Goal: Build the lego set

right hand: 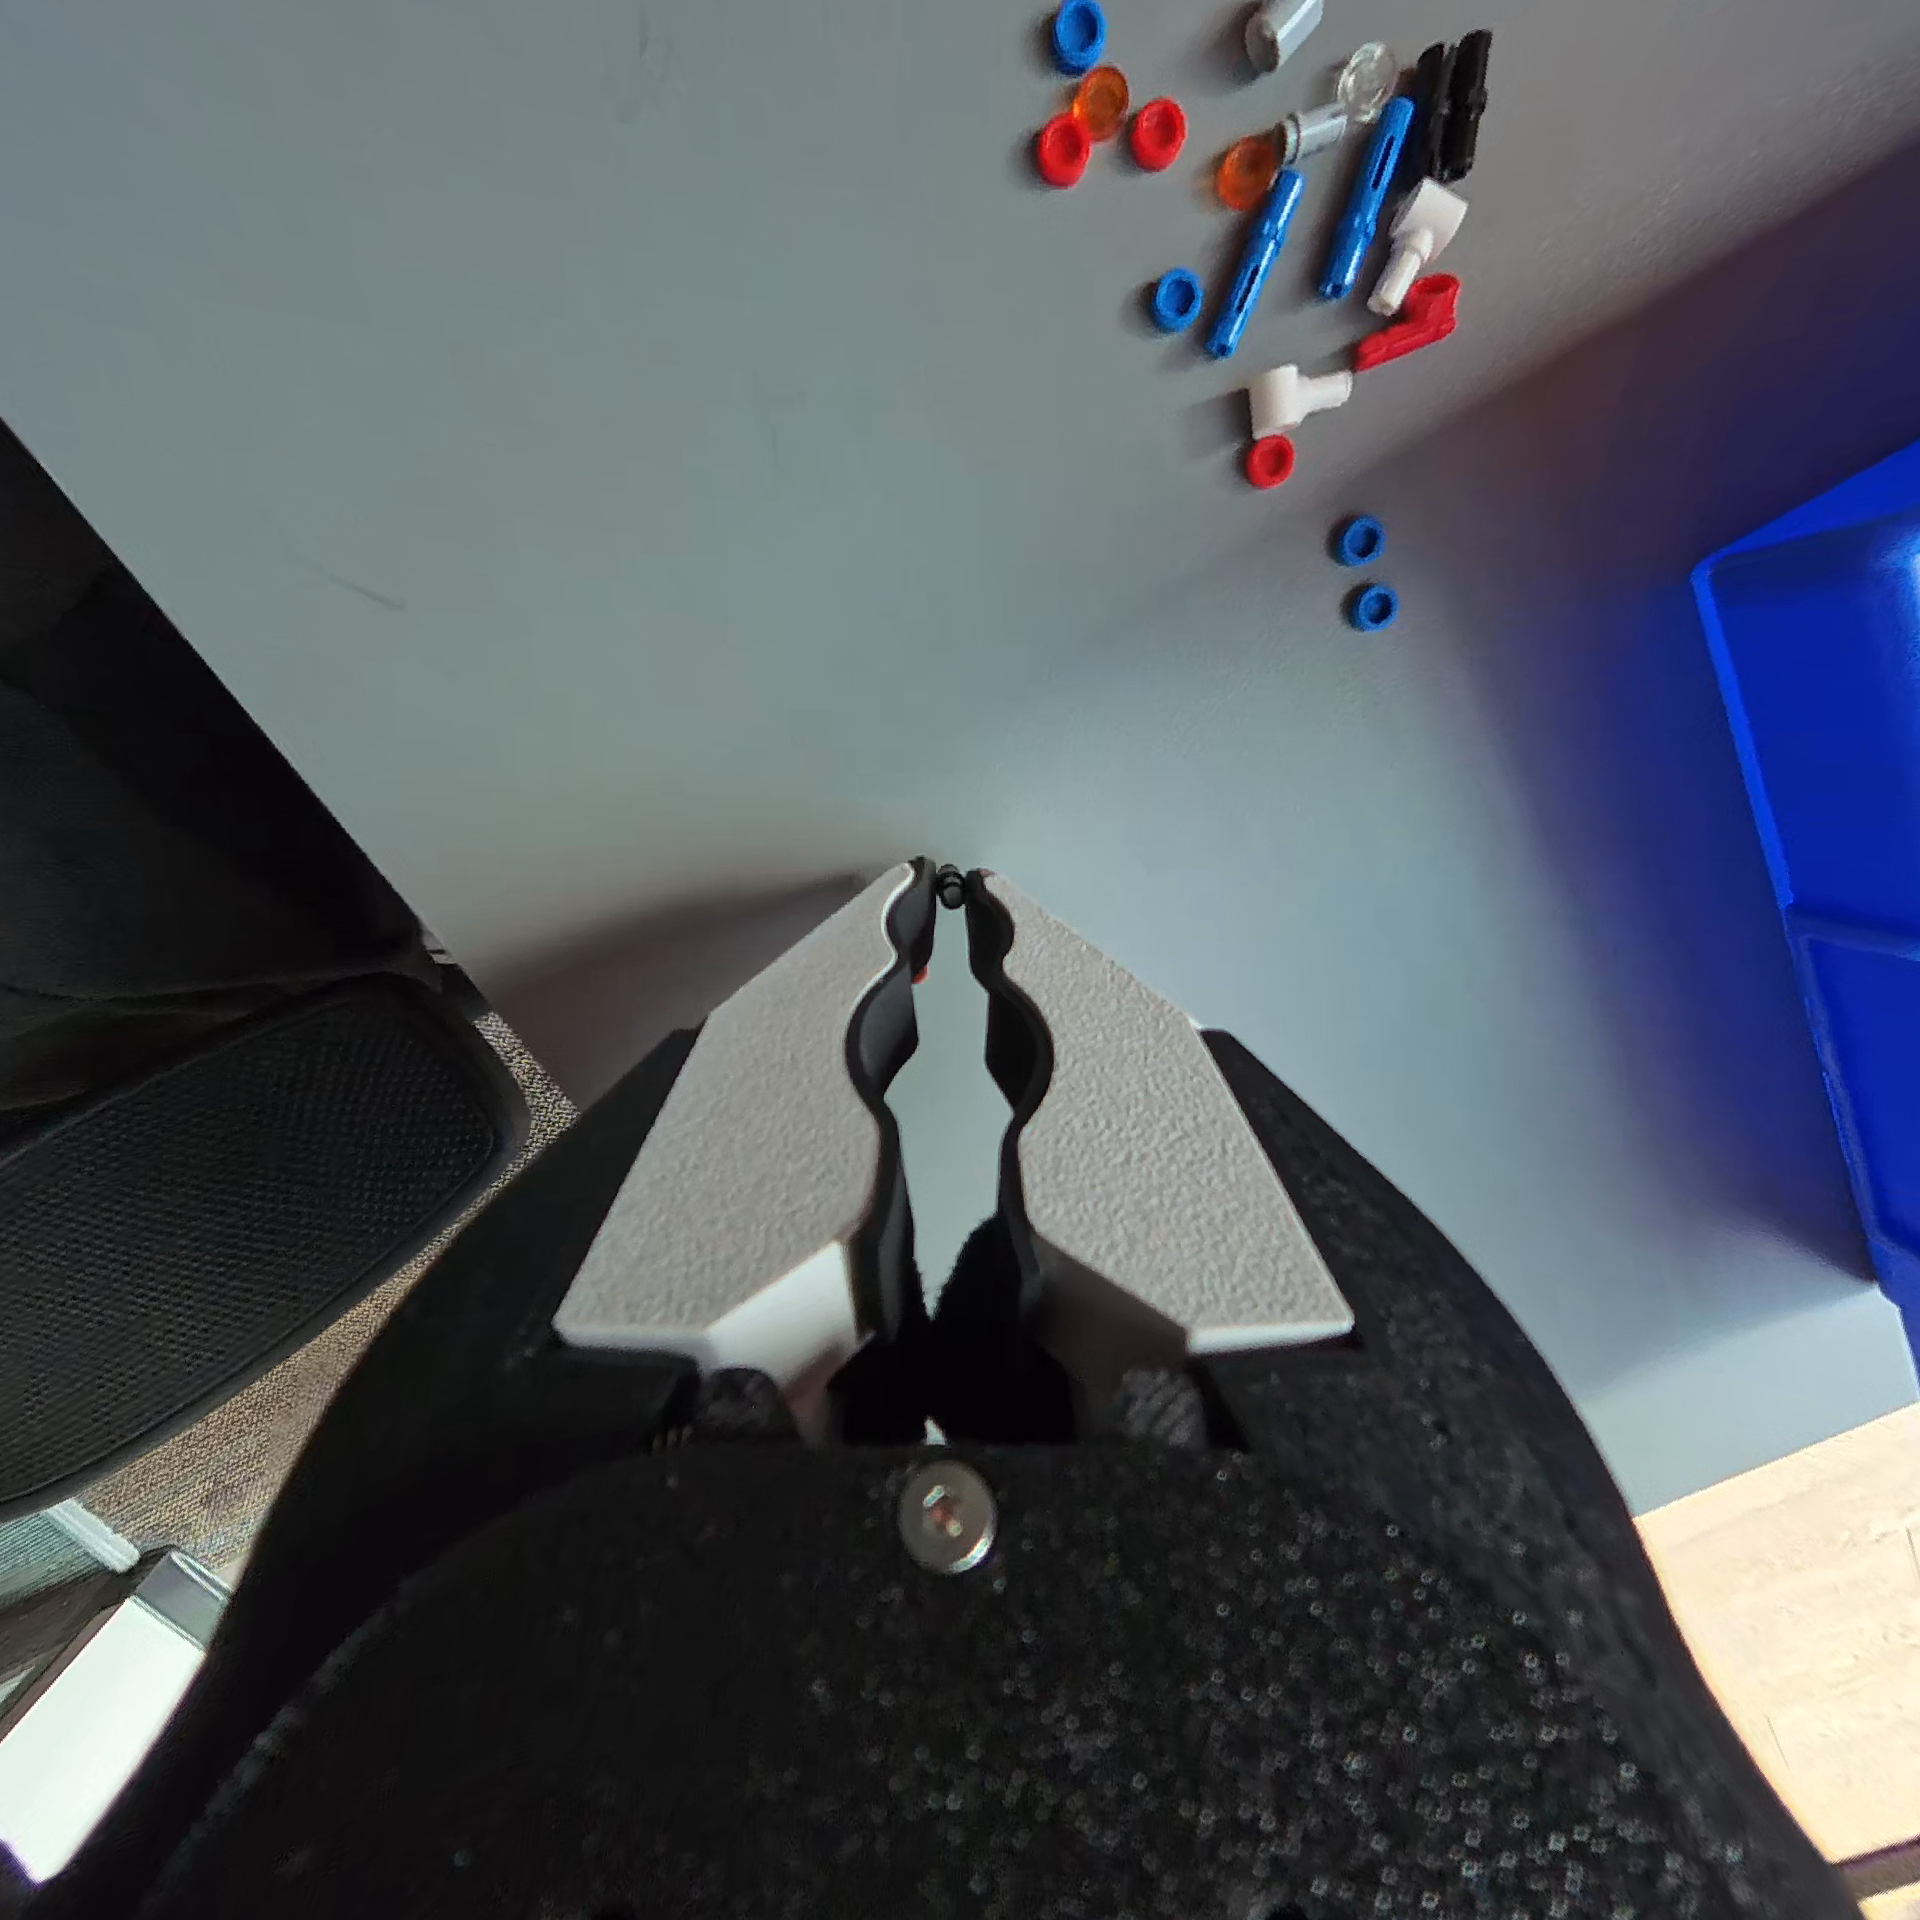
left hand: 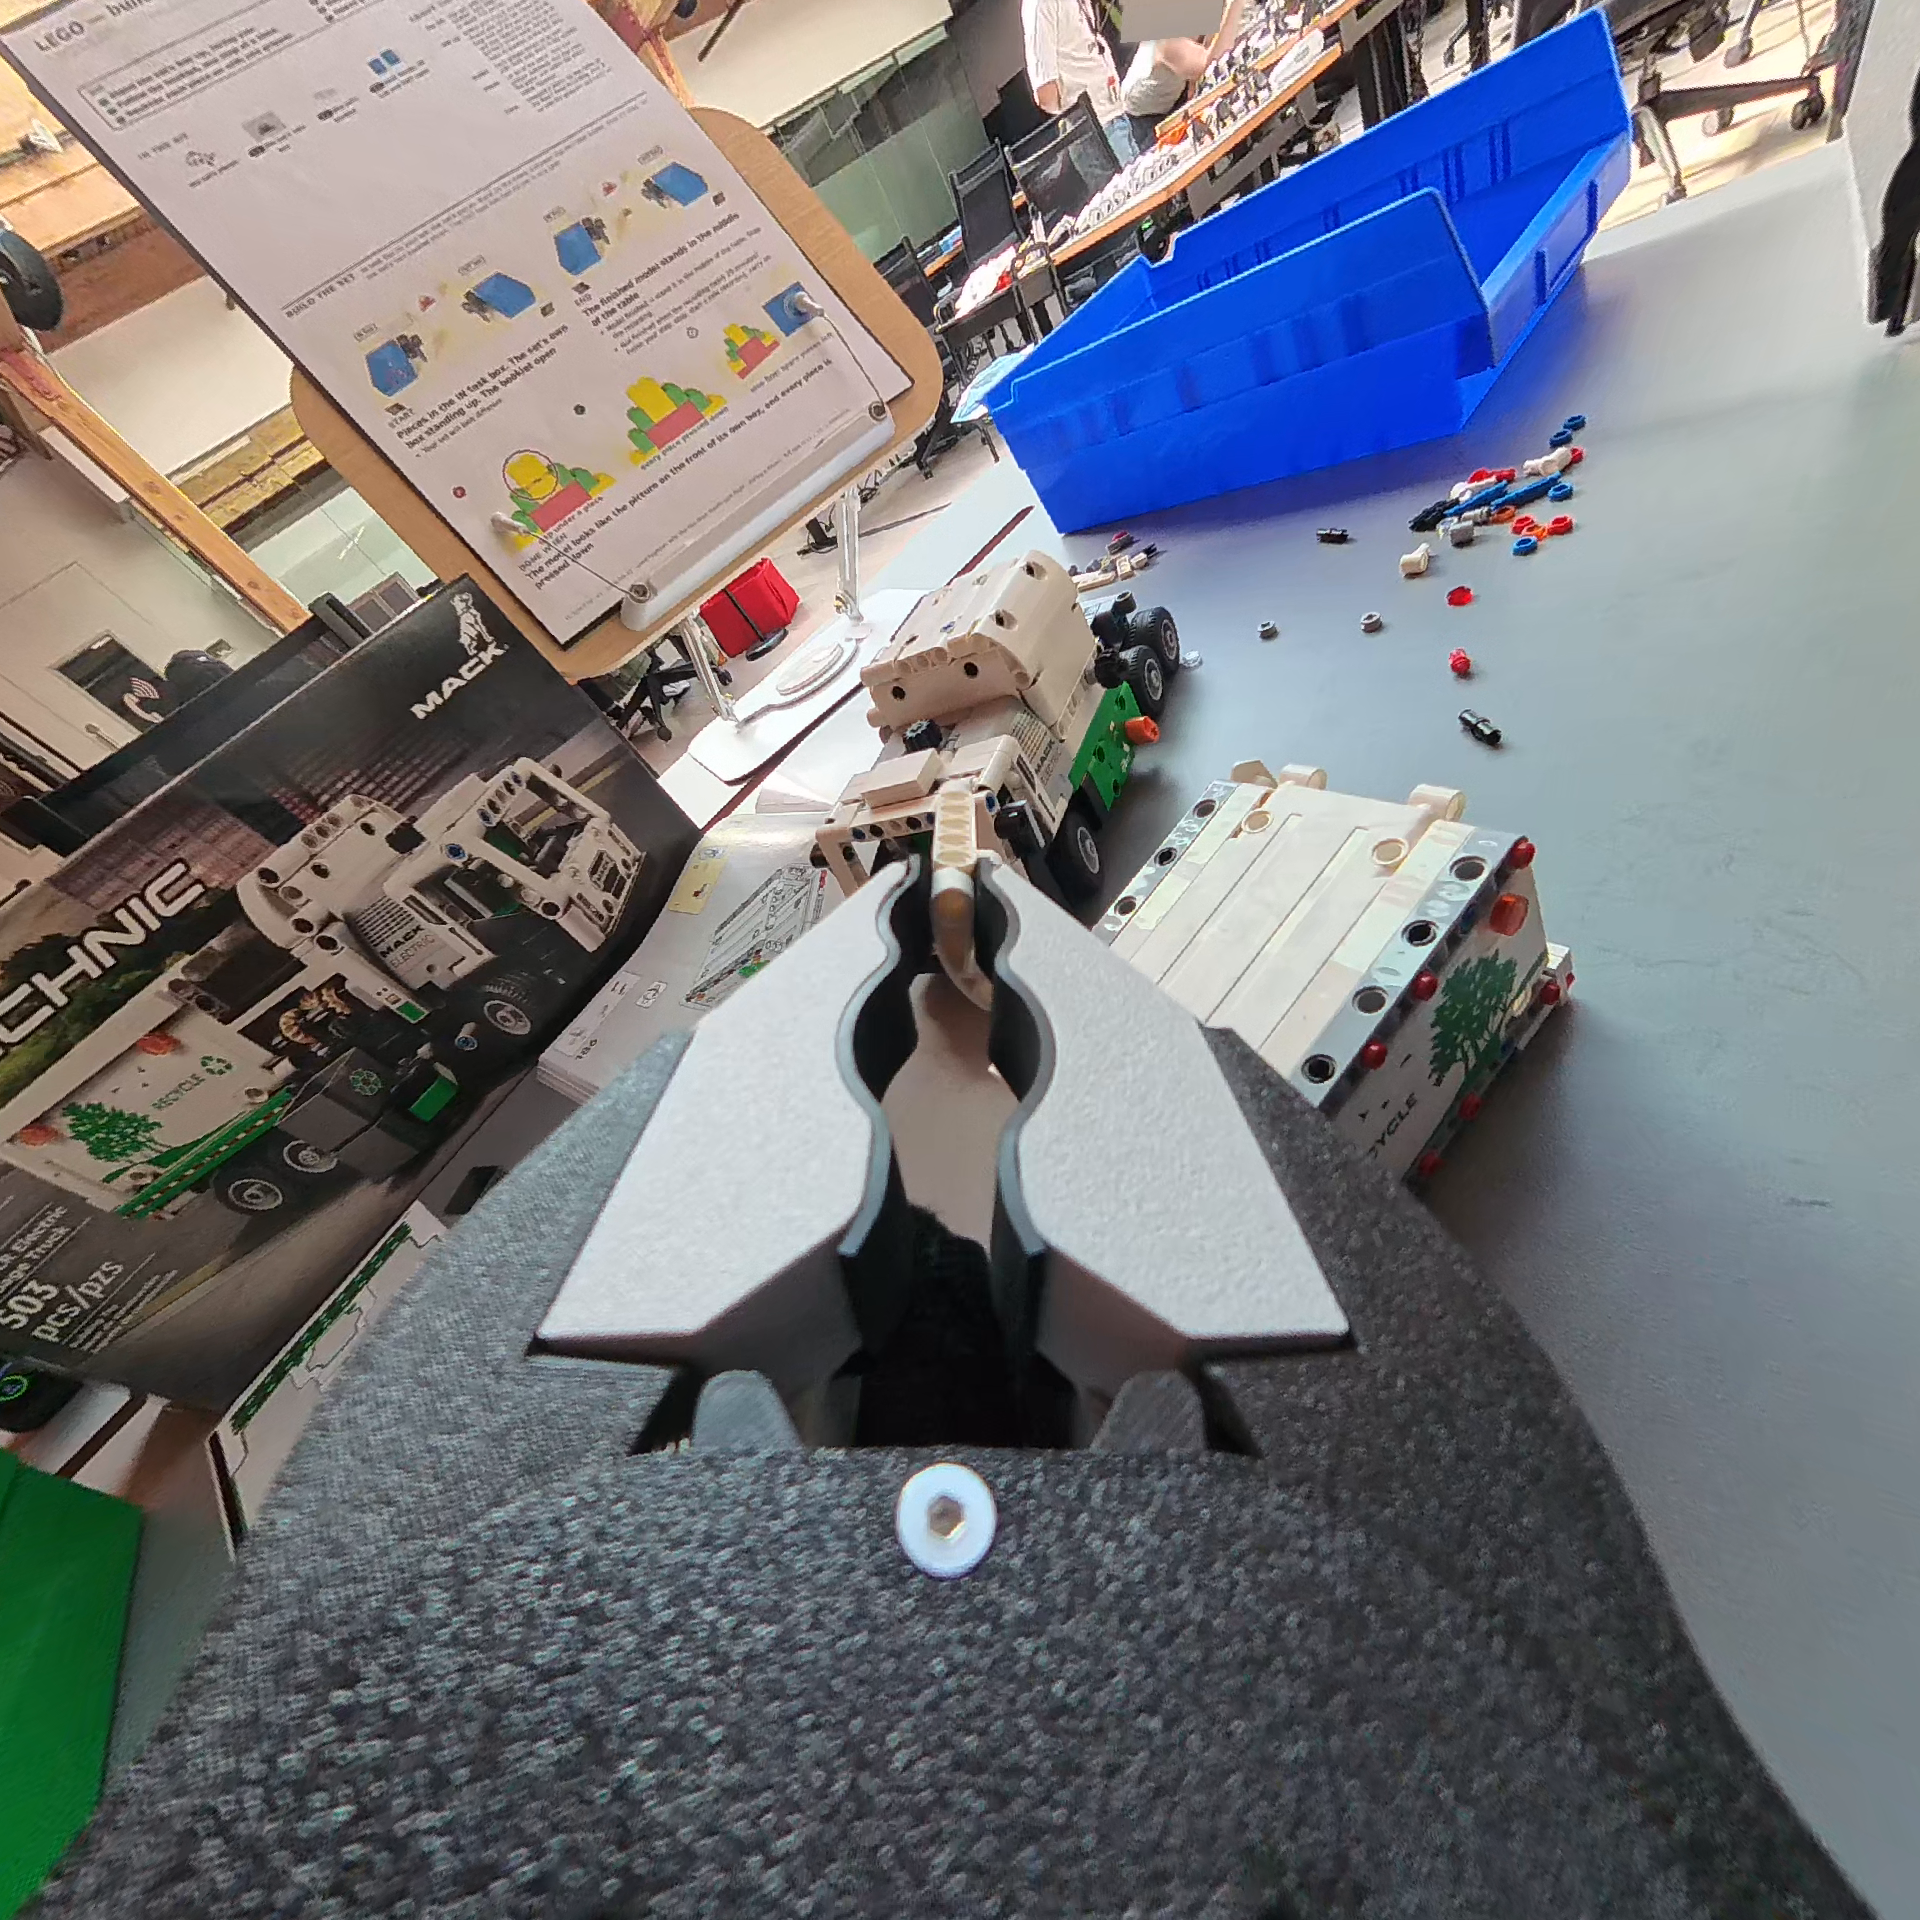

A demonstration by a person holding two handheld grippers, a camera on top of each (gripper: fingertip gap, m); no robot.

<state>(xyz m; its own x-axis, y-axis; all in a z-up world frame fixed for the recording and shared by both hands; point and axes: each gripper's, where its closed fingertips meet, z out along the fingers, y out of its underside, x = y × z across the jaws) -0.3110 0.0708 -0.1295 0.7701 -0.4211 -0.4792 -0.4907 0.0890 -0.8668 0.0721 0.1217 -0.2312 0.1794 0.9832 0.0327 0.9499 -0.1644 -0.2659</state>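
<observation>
In the left wrist view my left gripper (left hand: 953, 883) is shut on a cream-white lego beam (left hand: 956, 920) that reaches forward to the front of the white and green lego truck (left hand: 1023, 717). The white truck body block (left hand: 1340, 935) with a green tree print lies on the grey table to the right. In the right wrist view my right gripper (right hand: 951, 883) is shut on a small black pin (right hand: 951, 886) above the bare grey table (right hand: 623, 520). Loose blue, red, white and black small parts (right hand: 1299, 239) lie at the upper right.
A blue bin (left hand: 1340, 312) stands at the back right of the table, and its corner also shows in the right wrist view (right hand: 1829, 831). The set's box (left hand: 291, 935) and an instruction sheet on a stand (left hand: 499, 281) are at the left. A black chair (right hand: 208, 1143) sits off the table edge.
</observation>
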